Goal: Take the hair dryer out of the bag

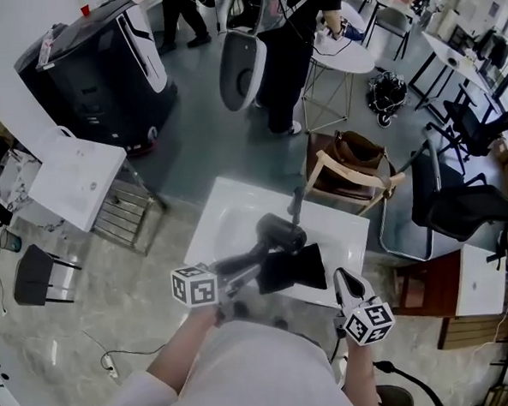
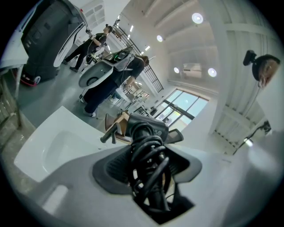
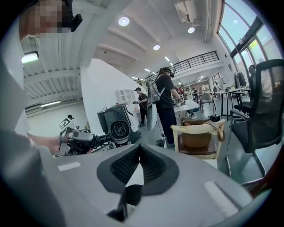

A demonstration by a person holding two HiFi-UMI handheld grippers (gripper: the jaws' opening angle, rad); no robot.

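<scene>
left gripper [image 1: 245, 267] jaws wide, clamped on the handle of the hair dryer [image 1: 280, 232], cord [image 2: 148, 162] coiled round it, above the white table [image 1: 229, 208]. black bag [image 1: 291, 271] just near-right of the dryer. right gripper [image 1: 344, 280] jaws fully closed, beside the bag's right corner.

Hair dryer [image 1: 279, 231]: dark grey to black body, with a black coiled cord [image 2: 148, 153]. Bag [image 1: 294, 269]: plain black. Table [image 1: 229, 210]: plain white. Left gripper [image 2: 148, 170] and right gripper [image 3: 138, 162]: pale grey shells with dark grey ribbed pads. Marker cubes [image 1: 195, 286]: black-and-white square patterns. Sleeve [image 1: 247, 370]: white. Chair [image 1: 325, 172], at 1 o'clock of the table: pale wood, carrying a brown handbag [image 1: 358, 148]. Office chair [image 1: 460, 202], at 3 o'clock: black. Machine [image 1: 99, 61], at 11 o'clock: black with white trim and red at its base. Floor [image 1: 199, 150]: grey-blue farther off, beige marbled near the table.
</scene>
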